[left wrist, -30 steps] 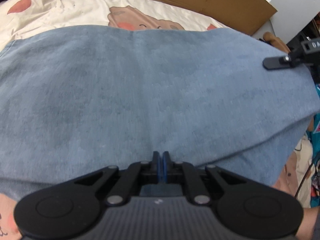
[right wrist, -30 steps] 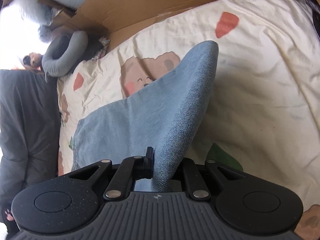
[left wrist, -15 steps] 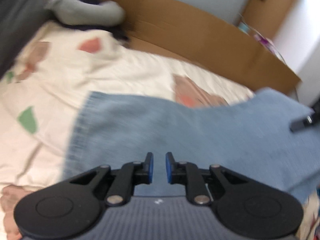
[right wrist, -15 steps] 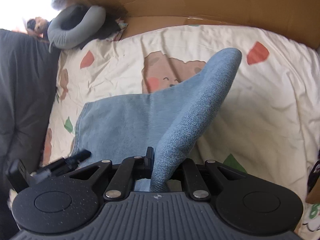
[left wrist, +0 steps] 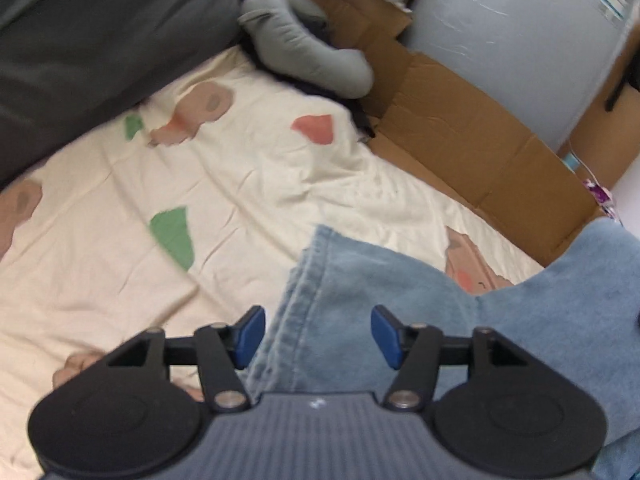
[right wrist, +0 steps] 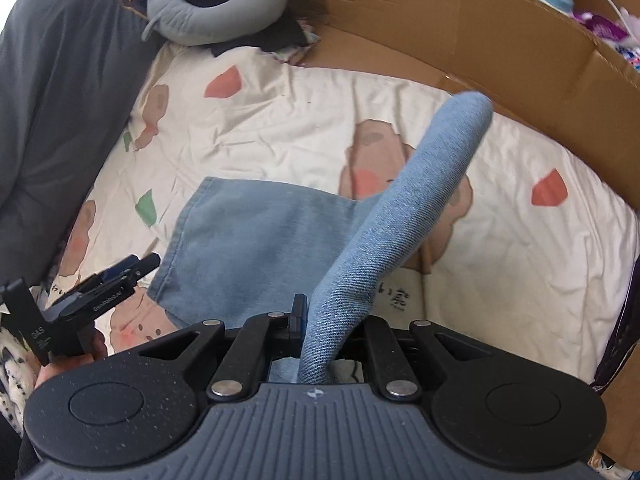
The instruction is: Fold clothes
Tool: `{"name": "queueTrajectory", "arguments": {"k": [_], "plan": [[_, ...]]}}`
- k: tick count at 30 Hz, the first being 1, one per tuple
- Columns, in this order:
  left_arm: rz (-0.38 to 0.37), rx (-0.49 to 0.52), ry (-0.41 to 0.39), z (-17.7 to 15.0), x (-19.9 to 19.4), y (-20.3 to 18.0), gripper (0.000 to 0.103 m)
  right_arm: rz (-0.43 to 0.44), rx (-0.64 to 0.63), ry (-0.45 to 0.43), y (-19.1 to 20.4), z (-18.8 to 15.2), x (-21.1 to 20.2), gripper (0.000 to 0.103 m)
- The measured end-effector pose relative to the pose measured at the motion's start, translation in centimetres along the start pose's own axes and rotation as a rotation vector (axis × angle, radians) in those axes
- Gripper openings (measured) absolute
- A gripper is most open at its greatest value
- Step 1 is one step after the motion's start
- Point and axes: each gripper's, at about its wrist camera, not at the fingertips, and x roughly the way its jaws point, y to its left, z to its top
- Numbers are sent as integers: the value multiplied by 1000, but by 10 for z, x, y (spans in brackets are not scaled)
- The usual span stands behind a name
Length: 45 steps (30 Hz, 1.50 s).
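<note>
While right gripper pinches lifted denim | left gripper just opened wide, nothing gripped, angled down

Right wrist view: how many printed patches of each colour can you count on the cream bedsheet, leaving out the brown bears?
On the bedsheet:
Red patches: 2
Green patches: 2
Total: 4
The denim garment may hide more.
</note>
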Motion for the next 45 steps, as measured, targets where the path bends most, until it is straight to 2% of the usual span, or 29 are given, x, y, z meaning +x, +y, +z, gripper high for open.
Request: {"name": "queueTrajectory", "arguments": {"k": [10, 18, 31, 38, 42, 45], "plan": [[10, -97, -5, -4, -1, 31, 62, -33, 16, -8, 47, 17, 16, 7], [1, -153, -29, -10, -13, 47, 61, -2, -12, -34, 86, 29, 31, 7], [16, -228, -53, -10, -17, 69, 59, 47, 54, -46, 133, 29, 87, 7], [20, -249, -42, -14, -16, 78, 59, 70, 127, -59, 151, 19, 129, 7], [24, -245, -46, -14, -20, 84, 59, 49, 98, -77, 165, 5, 152, 7], [35, -241, -45, -13, -22, 90, 58, 38, 101, -29, 166, -5, 168, 9]]}}
